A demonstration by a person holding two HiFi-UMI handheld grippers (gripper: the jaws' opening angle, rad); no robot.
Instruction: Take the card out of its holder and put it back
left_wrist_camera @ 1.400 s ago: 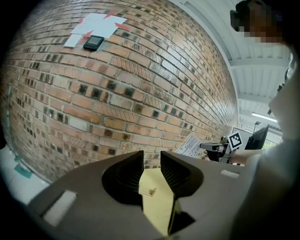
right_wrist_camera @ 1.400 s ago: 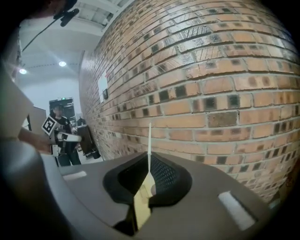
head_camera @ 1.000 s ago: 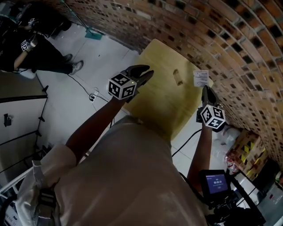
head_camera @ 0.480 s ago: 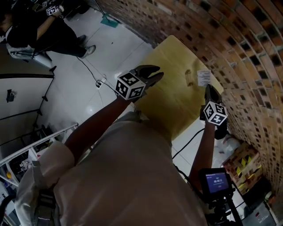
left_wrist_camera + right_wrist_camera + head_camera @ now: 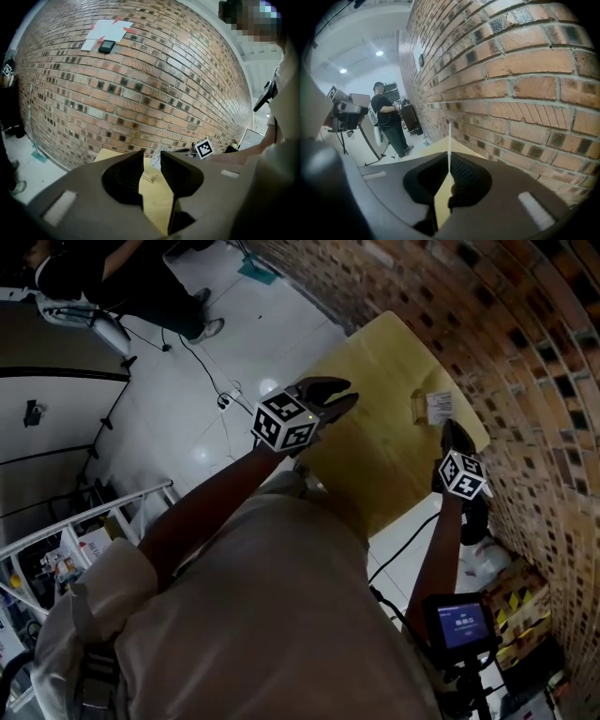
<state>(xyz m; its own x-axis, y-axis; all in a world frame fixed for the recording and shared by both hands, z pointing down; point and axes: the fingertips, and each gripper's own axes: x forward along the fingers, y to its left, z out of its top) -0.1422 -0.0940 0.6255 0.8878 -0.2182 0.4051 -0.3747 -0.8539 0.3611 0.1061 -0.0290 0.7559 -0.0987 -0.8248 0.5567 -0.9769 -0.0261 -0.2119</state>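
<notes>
Materials: table [image 5: 367, 465] is pale yellow wood, a smooth flat slab with rounded corners. It stands against a rough red-brown brick wall [image 5: 525, 352] with dark patchy bricks. Floor [image 5: 187, 418] is glossy white.

The holder [image 5: 417, 408] is a small pale upright piece near the table's far right corner; we can't tell its material.

The card [image 5: 438, 407] is thin, white and rectangular with fine print too small to read. It is out of the holder and just beside it, close to the wall.

Right gripper [image 5: 449, 165]: jaws closed onto the card's lower edge, ribbed dark pads pressing both faces. The card stands upright out of the grip.

Left gripper [image 5: 152, 158]: matte dark grey jaws apart, nothing between them. It hangs over the table's near left side, well apart from the holder. Through the gap we see only tabletop and the holder.

View differences:
- The right gripper view shows the card edge-on as a thin white line, which confirms the clamp. The head view shows its printed face but not the pad contact.
- The left gripper view shows the right gripper's marker cube [image 5: 204, 148] and white sheets taped high on the wall.
- The right gripper view shows a person in dark clothes [image 5: 388, 119] standing by the wall further along.
- Only the head view shows both grippers and the table outline together.
</notes>
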